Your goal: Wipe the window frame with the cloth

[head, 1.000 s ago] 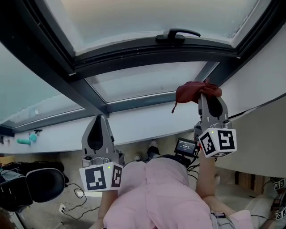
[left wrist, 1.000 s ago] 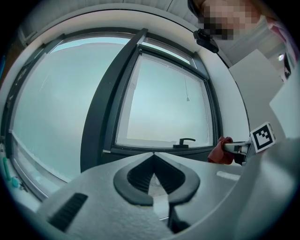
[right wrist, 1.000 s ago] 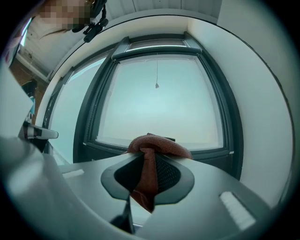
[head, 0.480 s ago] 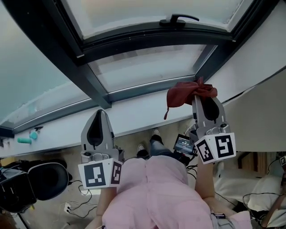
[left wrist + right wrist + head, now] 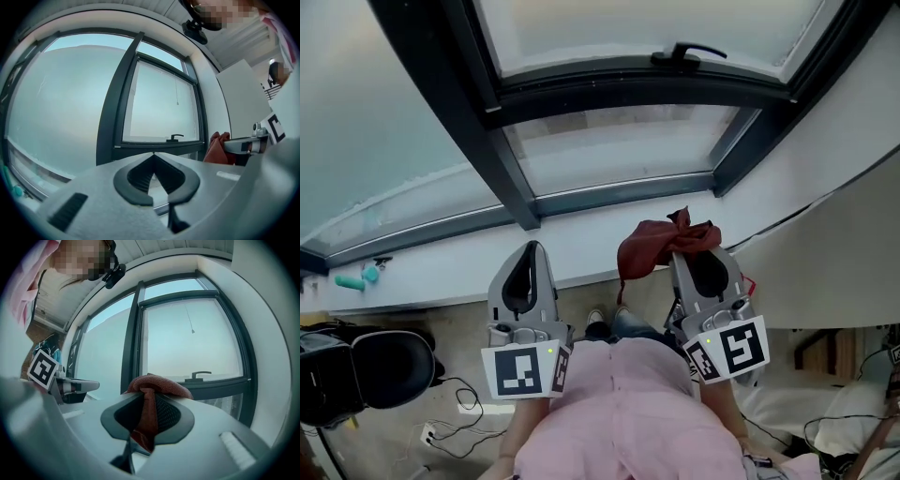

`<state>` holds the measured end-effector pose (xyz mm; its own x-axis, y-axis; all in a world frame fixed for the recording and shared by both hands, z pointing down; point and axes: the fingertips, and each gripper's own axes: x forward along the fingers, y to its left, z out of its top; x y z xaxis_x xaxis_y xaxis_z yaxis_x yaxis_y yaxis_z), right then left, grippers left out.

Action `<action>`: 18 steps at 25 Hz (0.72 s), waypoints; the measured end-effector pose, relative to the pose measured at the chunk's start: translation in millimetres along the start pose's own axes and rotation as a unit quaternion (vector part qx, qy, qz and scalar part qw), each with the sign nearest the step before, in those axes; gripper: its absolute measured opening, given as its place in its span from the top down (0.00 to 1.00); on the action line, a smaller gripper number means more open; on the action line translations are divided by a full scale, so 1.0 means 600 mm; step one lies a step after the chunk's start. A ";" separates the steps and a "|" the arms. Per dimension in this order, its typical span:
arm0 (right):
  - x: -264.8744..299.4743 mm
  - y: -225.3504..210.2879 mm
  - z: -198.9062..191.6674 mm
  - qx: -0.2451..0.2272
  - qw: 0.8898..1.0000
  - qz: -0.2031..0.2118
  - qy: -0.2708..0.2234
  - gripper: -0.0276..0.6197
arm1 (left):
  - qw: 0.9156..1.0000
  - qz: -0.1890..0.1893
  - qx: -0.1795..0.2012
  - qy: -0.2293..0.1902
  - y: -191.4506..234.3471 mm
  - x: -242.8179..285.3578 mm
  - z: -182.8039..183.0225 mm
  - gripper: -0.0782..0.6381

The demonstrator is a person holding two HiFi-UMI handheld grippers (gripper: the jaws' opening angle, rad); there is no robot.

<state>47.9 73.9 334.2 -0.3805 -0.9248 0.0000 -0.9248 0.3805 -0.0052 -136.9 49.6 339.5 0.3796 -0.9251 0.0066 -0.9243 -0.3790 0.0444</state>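
Person's wearing a light pink shirt (image 5: 628, 412), with a black camera (image 5: 115, 273) strapped on the head. The left claw (image 5: 531, 249) and right claw (image 5: 692, 255) match: pale grey plastic, rounded teardrop shape, black ribbed pads (image 5: 168, 414) inside. Each carries a white cube with black square markers, left cube (image 5: 525, 371) and right cube (image 5: 729, 349). There's a tiny green light (image 5: 551, 351) on the left one.

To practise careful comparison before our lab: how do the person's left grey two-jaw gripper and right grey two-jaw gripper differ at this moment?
Hold: the right grey two-jaw gripper is shut on a crumpled red cloth; the left grey two-jaw gripper is shut on nothing.
Pose: in the head view the right one leans to the left, while the left one stands nearly straight.
Shared: both have the same grey build and point toward the dark window frame.
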 end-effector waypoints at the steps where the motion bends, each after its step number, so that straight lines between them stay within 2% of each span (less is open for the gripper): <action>1: -0.002 0.009 -0.002 0.001 1.000 0.008 0.002 0.85 | 1.000 0.001 0.006 0.004 -0.003 -0.003 -0.003 0.90; 4: -0.003 0.025 -0.013 -0.001 1.000 0.022 0.015 0.85 | 1.000 0.006 0.016 0.015 -0.008 -0.010 -0.010 0.90; 8: -0.013 0.019 -0.023 -0.009 0.999 0.013 0.033 0.86 | 1.000 0.004 0.016 0.025 -0.023 -0.014 -0.011 0.90; 18: -0.019 -0.010 -0.007 -0.011 1.000 -0.002 0.028 0.86 | 0.999 -0.017 0.012 0.032 -0.057 0.000 -0.002 0.90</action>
<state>57.8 82.2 338.1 -0.3763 -0.9248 0.0555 -0.9258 0.3777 0.0169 -105.2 62.5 339.4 0.4111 -0.9089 0.0699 -0.9116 -0.4106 0.0217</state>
